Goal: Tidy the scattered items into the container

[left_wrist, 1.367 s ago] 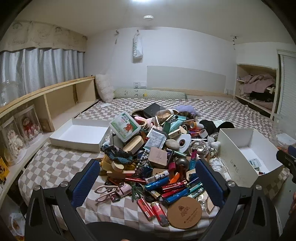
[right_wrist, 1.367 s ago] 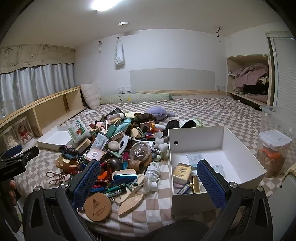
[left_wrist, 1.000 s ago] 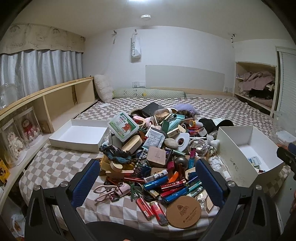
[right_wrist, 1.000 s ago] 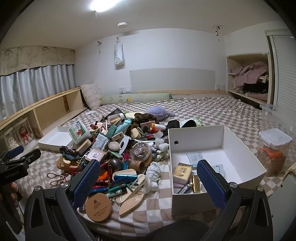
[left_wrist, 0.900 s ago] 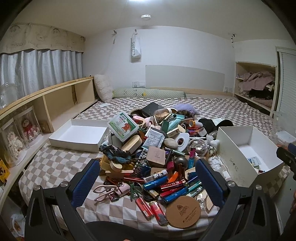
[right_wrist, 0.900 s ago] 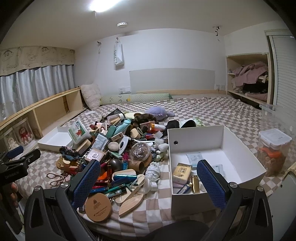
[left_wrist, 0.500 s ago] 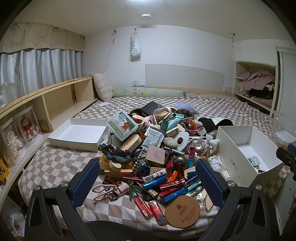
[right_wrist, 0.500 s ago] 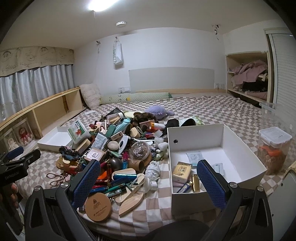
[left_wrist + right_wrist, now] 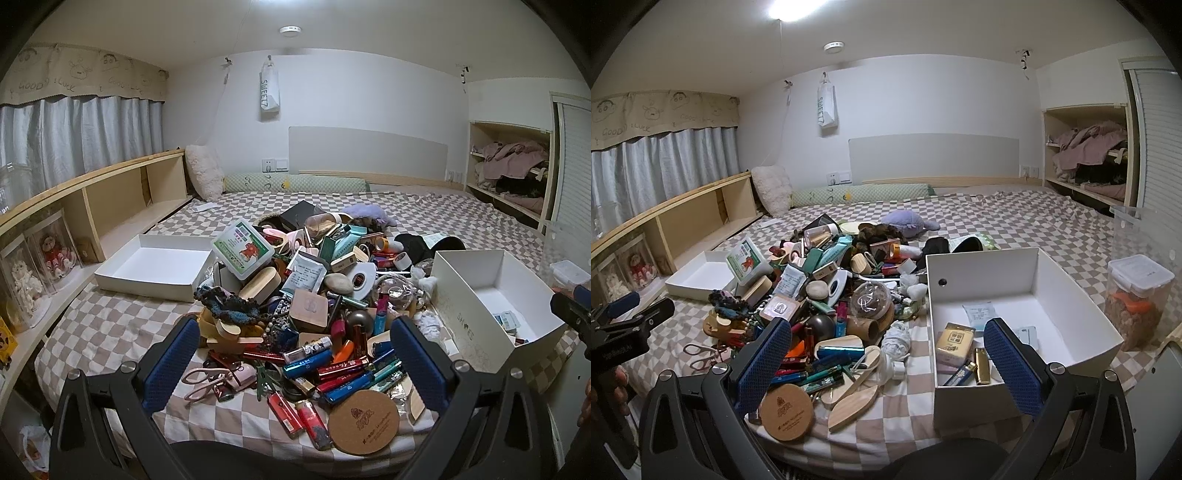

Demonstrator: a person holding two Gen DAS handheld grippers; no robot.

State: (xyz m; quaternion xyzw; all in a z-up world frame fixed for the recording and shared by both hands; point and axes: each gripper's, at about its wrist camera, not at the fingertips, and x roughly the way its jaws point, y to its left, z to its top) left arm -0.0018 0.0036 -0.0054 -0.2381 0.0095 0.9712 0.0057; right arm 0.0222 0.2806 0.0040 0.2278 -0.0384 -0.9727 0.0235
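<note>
A big heap of small items covers the near part of a checked bed: lighters, pens, tape rolls, boxes, a round cork coaster, pink scissors. In the right wrist view the same heap lies left of a white open box that holds a yellow packet, a gold lighter and a few flat things. My left gripper hangs open above the heap's near edge, nothing between its blue pads. My right gripper is open too, between heap and box.
A shallow white tray lies left of the heap. A wooden shelf unit lines the left wall. A clear lidded food container stands right of the box. Pillows lie at the bed's far end, and checked bedding stretches behind the heap.
Both views have drifted very slightly; the heap and box sit a touch lower in frame. Nothing was picked up or released, and both grippers stay open.
</note>
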